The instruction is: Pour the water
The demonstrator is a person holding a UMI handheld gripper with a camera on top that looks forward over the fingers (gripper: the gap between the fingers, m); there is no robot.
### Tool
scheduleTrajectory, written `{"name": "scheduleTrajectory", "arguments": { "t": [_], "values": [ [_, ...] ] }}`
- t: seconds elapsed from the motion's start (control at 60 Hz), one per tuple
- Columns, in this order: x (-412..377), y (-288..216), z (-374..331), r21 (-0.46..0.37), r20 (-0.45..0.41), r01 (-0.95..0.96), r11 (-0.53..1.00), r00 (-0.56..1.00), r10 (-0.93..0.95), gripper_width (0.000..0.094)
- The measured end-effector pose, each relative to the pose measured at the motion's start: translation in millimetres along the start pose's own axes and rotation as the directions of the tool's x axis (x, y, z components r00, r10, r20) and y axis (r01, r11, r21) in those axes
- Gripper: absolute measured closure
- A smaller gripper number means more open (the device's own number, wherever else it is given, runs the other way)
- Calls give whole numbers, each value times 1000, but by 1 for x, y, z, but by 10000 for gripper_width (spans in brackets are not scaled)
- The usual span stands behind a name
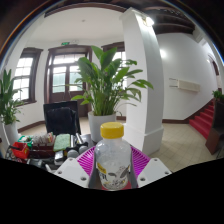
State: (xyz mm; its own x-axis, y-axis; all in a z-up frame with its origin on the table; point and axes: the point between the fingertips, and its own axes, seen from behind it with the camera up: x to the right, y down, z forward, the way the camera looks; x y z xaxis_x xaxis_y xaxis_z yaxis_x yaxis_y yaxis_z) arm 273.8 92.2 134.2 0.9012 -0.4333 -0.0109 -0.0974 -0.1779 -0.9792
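A: Bottle (112,158) with the yellow cap, where is it?
B: Clamped upright between the tool's (113,165) pink pads (139,159), both pressing its sides.
A: Beyond it?
B: Bottles and clutter on a surface (40,150), then a potted palm (108,85) beside a white pillar (146,75).

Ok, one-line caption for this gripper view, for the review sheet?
Tongs closed on a clear plastic bottle with a yellow cap, held upright before a large potted green plant and a white pillar.
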Motion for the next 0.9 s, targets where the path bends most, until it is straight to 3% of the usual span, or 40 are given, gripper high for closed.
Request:
{"name": "scheduleTrajectory", "arguments": {
  "t": [0.167, 0.25, 0.417, 0.617, 0.9],
  "values": [
    [4, 40, 11, -12, 14, -34, 999, 999, 34, 430],
    [4, 35, 13, 55, 29, -62, 997, 998, 60, 442],
    [1, 35, 13, 55, 50, -47, 997, 998, 44, 361],
    [4, 54, 7, -22, 60, -50, 999, 997, 51, 122],
    [1, 73, -93, -76, 99, 13, 997, 995, -6, 92]
  ]
}}
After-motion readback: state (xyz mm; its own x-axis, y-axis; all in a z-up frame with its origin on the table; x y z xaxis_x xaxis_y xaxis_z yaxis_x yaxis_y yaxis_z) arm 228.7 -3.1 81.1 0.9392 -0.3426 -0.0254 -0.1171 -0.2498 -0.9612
